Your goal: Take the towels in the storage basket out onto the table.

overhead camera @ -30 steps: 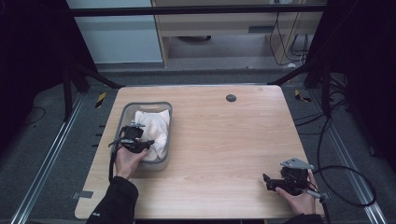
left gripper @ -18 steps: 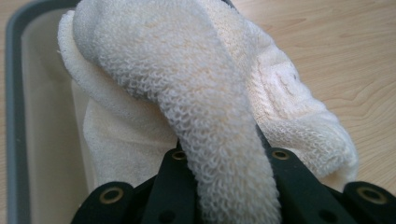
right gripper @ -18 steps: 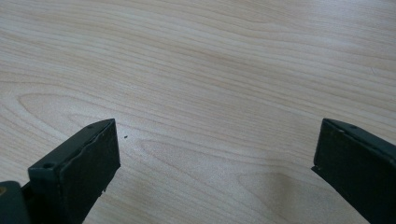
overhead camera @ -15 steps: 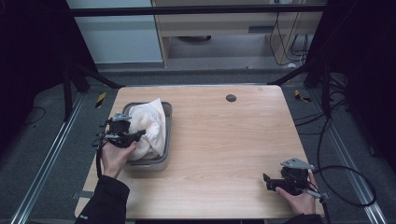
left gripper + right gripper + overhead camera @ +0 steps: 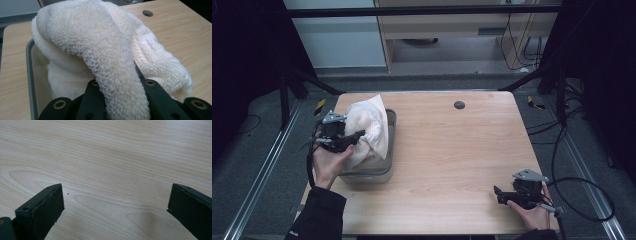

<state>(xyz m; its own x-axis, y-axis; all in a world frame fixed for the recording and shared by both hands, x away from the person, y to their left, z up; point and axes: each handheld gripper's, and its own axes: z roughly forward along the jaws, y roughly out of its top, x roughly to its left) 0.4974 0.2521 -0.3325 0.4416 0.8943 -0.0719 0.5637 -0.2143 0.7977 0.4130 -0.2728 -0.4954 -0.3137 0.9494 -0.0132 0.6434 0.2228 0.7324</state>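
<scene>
Cream terry towel (image 5: pixel 367 131) pinched in the left tool (image 5: pixel 346 141), jaws pressed together on a fold of cloth that runs down between them in the left gripper view (image 5: pixel 117 82). Lifted partway out of the grey tub (image 5: pixel 384 172) at the left edge of the tabletop (image 5: pixel 452 165), upper part raised above the rim, lower part apparently hanging inside. Bunched and draped, not spread.

Right tool (image 5: pixel 512 196) low over bare wood near the front right corner, jaws spread wide with nothing between them, well apart from the towel.

Progress, as a judgement: grasp made and lift begun; left to do, most likely, clearing the tub fully and laying the towel out on the open wood, perhaps with help from the idle right tool.

Against the earlier frames: towel lying low in the tub a second ago, now standing tall above the rim; left hand higher and shifted toward the tub's outer side. Right tool unmoved, tub in the same spot.
</scene>
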